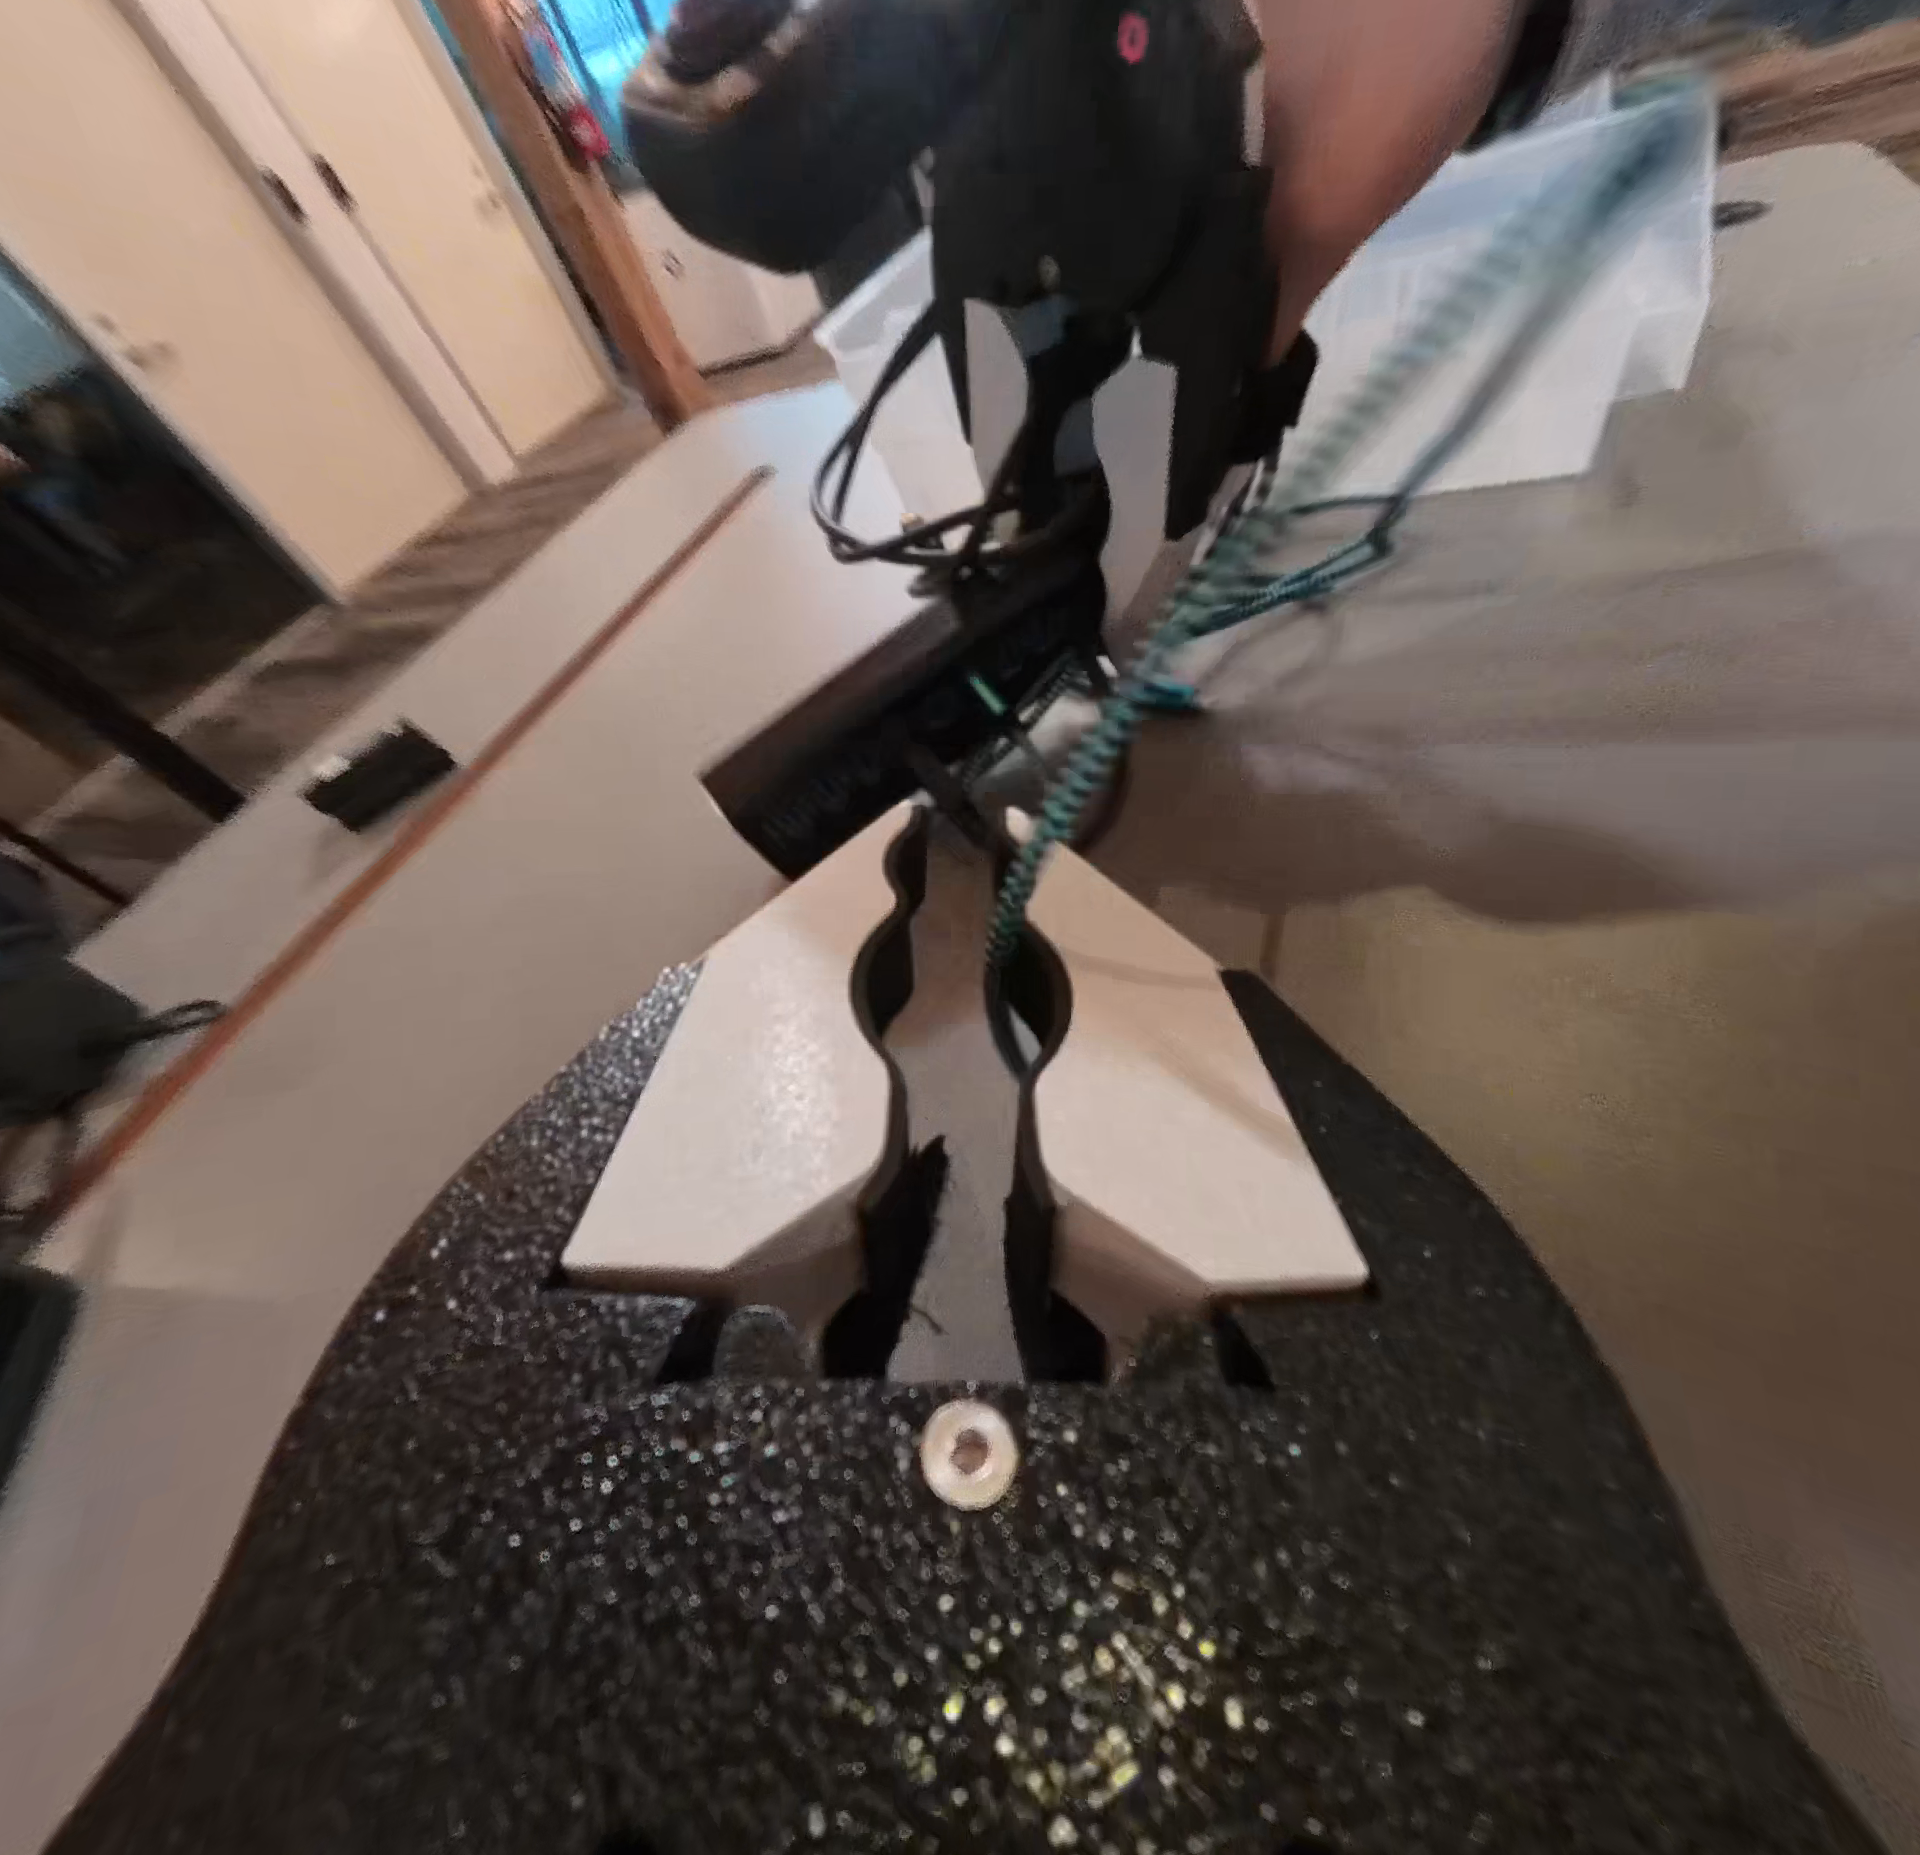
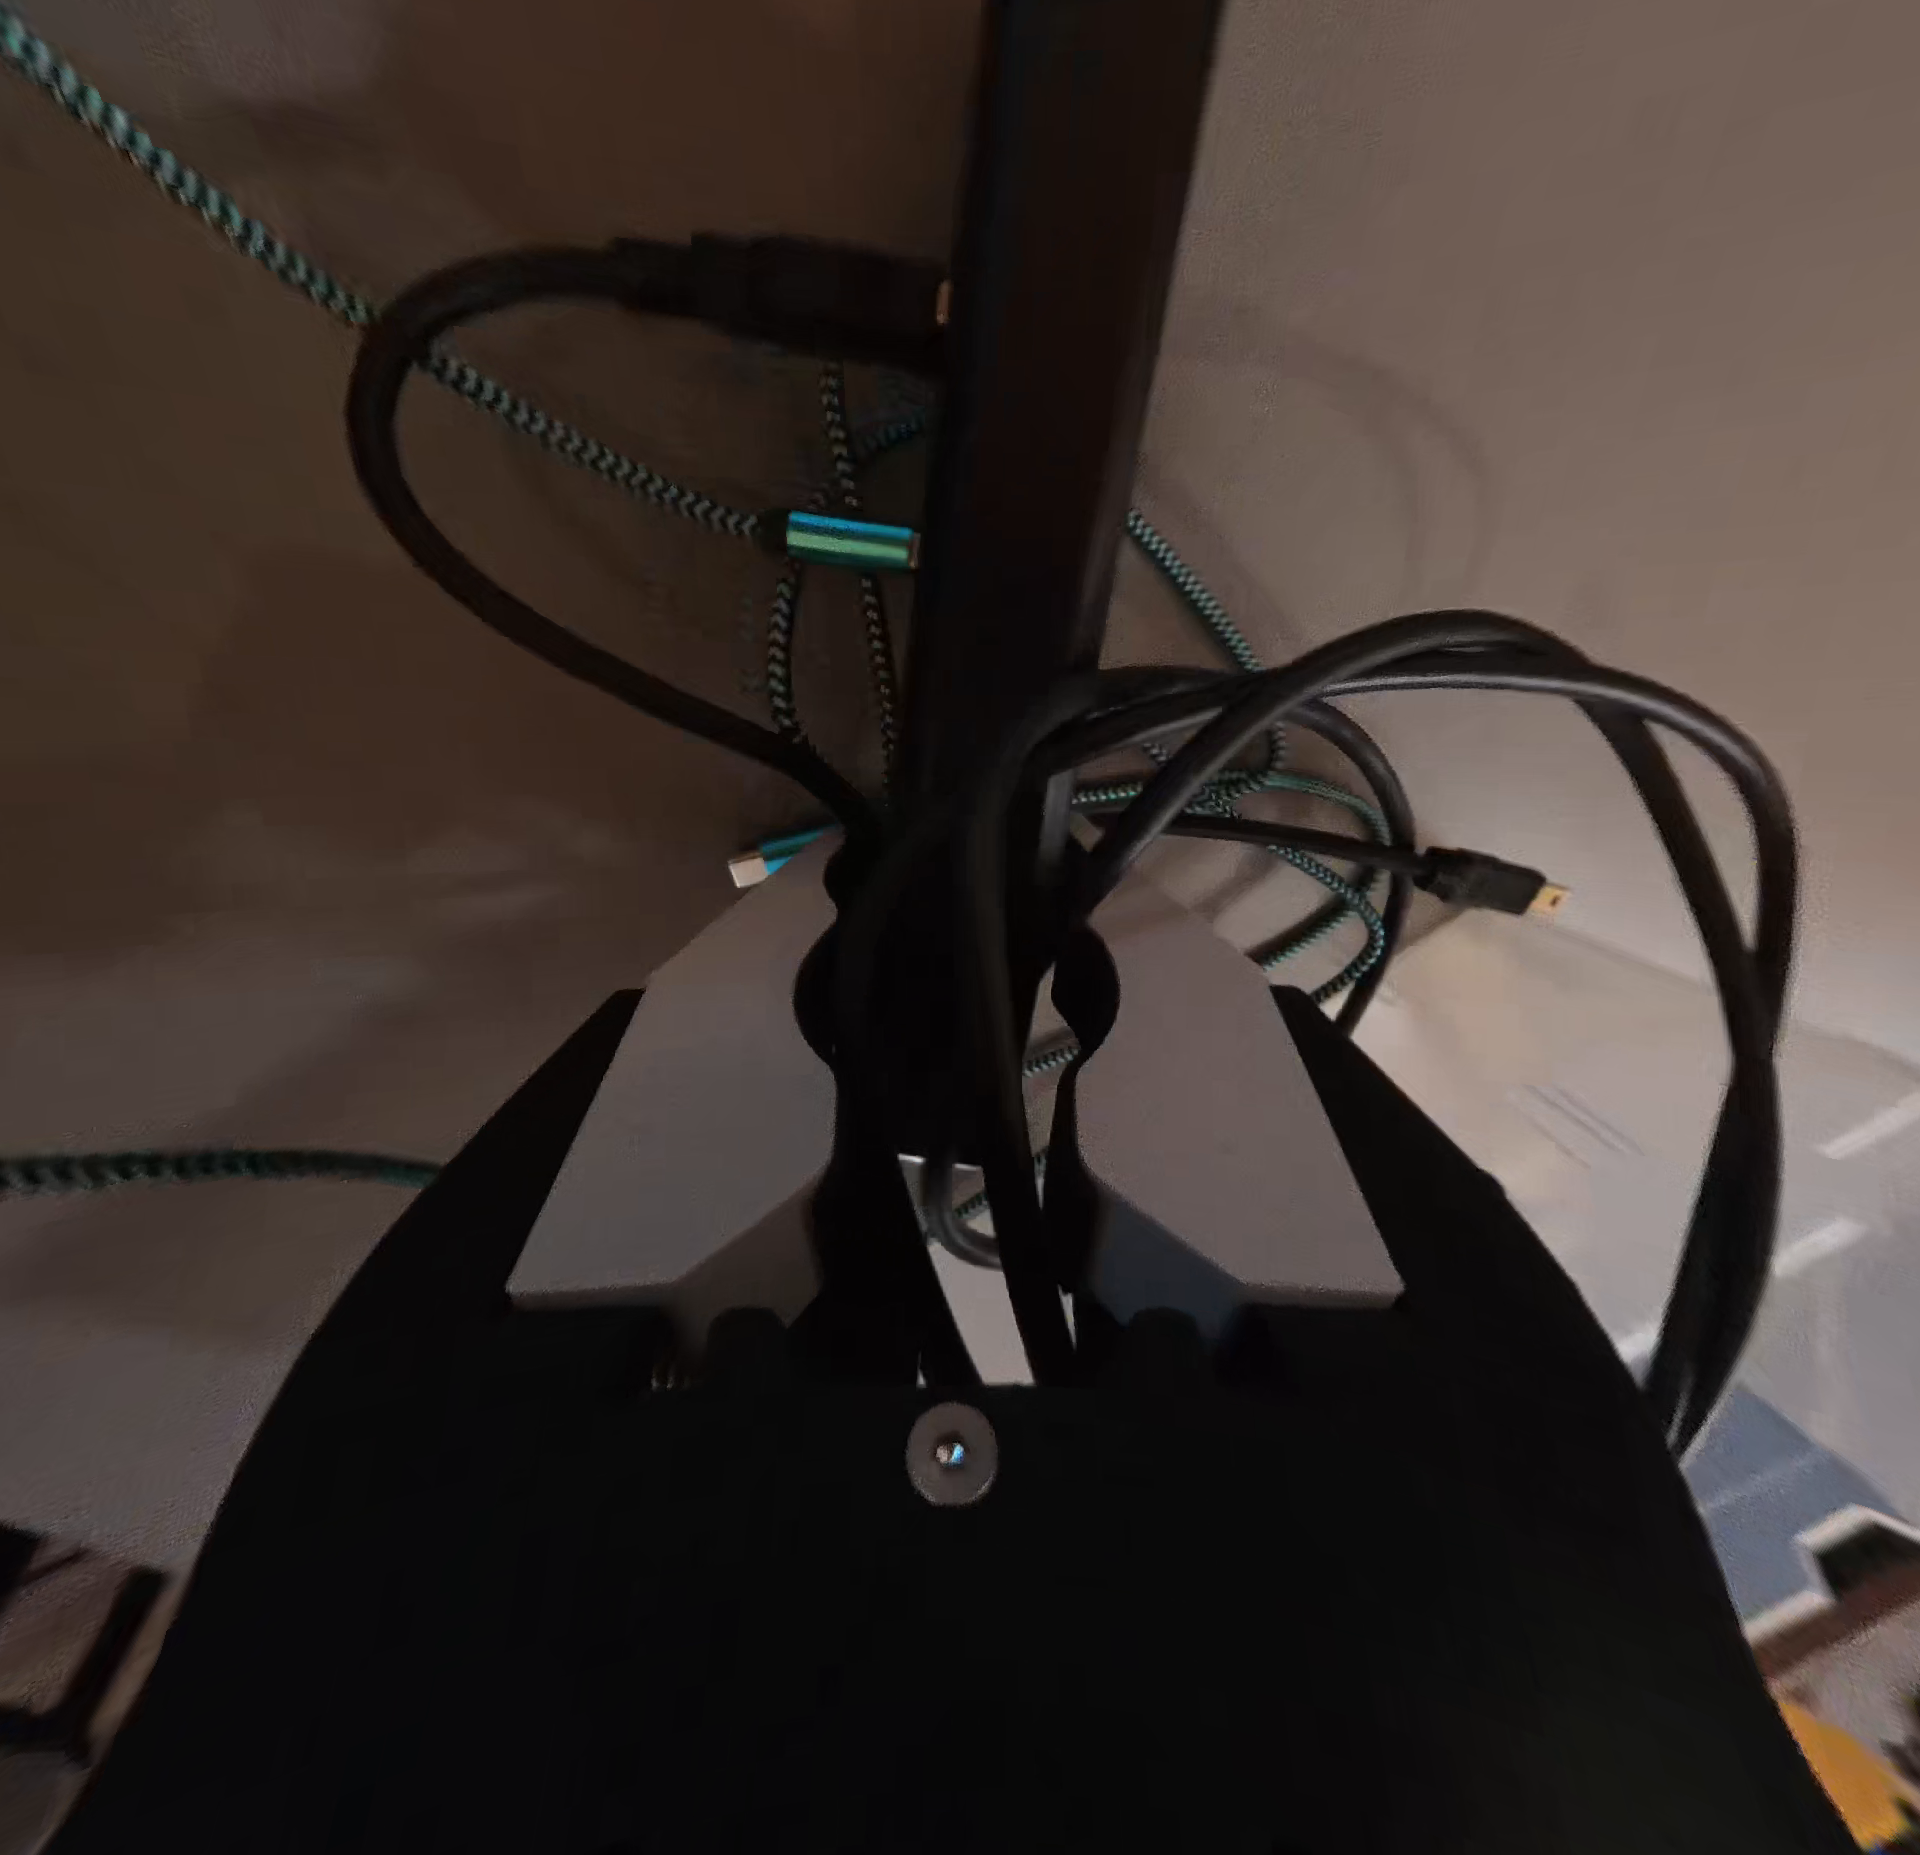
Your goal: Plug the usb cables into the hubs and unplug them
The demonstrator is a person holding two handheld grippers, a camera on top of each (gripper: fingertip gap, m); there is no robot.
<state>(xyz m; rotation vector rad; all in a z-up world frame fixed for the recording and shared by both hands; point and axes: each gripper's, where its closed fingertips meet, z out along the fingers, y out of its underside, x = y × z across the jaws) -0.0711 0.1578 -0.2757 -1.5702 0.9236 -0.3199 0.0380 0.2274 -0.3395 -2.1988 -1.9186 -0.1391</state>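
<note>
Through the left wrist view, the left gripper (image 1: 961, 849) is reaching low over the pale table (image 1: 1558, 870), its white fingers (image 1: 769, 1057) standing a narrow gap apart. A teal braided cable (image 1: 1081, 777) is running down between them along the inner edge of the right finger; motion blur is hiding whether the fingers are actually pinching it. Just past the fingertips the black hub (image 1: 894, 735) is lying on the table, its near end almost touching the tips, with the teal cable meeting it there. Above the hub the right gripper (image 1: 1070, 382) is coming down from overhead in a person's hand (image 1: 1351, 164), thin black cables (image 1: 883, 475) looping beside it. To the left the table's edge (image 1: 416, 829) is running diagonally, with open tabletop between it and the hub. To the right, bare table is stretching away.

Through the right wrist view, the right gripper (image 2: 961, 922) is pointing down at the hub (image 2: 1060, 351), which is running straight away from its tips. Its fingers (image 2: 717, 1099) are standing slightly apart with a bundle of black cables (image 2: 1558, 704) threaded through the gap; whether they are squeezing it is unclear in the dark. A teal metallic plug (image 2: 850, 543) is sitting against the hub's left side, and a thick black plug (image 2: 769, 278) is meeting it farther along. A loose small black connector (image 2: 1486, 891) is lying to the right, a loose teal one (image 2: 774, 860) near the left fingertip.
</note>
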